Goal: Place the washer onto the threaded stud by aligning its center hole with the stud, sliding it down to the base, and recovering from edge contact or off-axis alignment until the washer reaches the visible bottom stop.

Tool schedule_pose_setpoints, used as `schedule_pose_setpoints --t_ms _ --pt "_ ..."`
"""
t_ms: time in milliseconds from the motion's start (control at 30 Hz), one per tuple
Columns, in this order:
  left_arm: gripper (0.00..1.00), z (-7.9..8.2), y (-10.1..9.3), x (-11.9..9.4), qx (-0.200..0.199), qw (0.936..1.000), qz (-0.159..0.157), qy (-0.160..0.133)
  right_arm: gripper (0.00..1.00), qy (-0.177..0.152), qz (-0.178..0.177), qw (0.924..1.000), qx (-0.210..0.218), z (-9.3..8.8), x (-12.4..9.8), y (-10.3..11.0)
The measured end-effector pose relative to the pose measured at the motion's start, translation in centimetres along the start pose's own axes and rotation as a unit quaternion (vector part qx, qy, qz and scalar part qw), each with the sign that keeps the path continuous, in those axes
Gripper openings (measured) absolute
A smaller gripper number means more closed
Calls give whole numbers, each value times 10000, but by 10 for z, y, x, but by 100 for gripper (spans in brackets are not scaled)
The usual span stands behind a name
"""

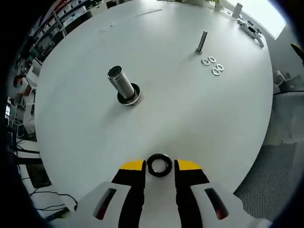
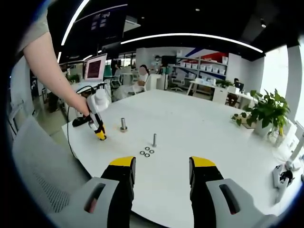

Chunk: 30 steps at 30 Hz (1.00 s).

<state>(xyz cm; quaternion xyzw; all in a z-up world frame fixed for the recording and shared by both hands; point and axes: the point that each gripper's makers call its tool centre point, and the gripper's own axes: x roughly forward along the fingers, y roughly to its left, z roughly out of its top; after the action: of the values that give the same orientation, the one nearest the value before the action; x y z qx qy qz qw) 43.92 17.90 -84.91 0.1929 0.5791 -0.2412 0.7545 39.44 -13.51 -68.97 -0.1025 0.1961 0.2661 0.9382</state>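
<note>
Left gripper view: the left gripper (image 1: 159, 166) points down at the white round table (image 1: 190, 118), and a dark ring, the washer (image 1: 159, 165), sits between its yellow-tipped jaws. The jaws flank the washer closely on both sides; a firm pinch looks likely, though contact on each side cannot be confirmed. The washer lies flat, its center hole open to view, at the near edge of the table. The large threaded stud (image 1: 121, 84) stands upright on its wide base flange, farther in and to the left, well apart from the washer. A thinner bolt (image 1: 202, 42) stands at the far right, with a cluster of small pale washers (image 1: 212, 65) just beside its foot. A white device (image 1: 250, 29) lies at the far table edge. Right gripper view: the right gripper (image 2: 161, 173) hangs above the near table edge, jaws spread wide with nothing between them. Across the table to the left, a person's arm (image 2: 52, 66) holds the left gripper (image 2: 97, 118) tip-down on the tabletop, just beside the large stud (image 2: 123, 124). A potted plant (image 2: 268, 114) stands at the right, and a seated person (image 2: 137, 80) is visible in the far office background.
</note>
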Motion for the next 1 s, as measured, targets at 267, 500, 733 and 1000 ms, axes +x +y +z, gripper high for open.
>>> schedule_pose_setpoints --t_ms 267,500,733,1000 --pt "24 -7 -6 5 118 9999 -51 94 47 17 18 10000 -10 -1 1 1" --pt "24 -7 -3 6 108 9999 -14 56 47 25 16 10000 -11 -1 0 1" --pt "22 -7 0 7 404 9991 84 136 47 24 4 10000 -12 -1 0 0" --pt "23 -9 5 8 378 9991 129 123 47 13 -10 10000 -3 -1 0 0"
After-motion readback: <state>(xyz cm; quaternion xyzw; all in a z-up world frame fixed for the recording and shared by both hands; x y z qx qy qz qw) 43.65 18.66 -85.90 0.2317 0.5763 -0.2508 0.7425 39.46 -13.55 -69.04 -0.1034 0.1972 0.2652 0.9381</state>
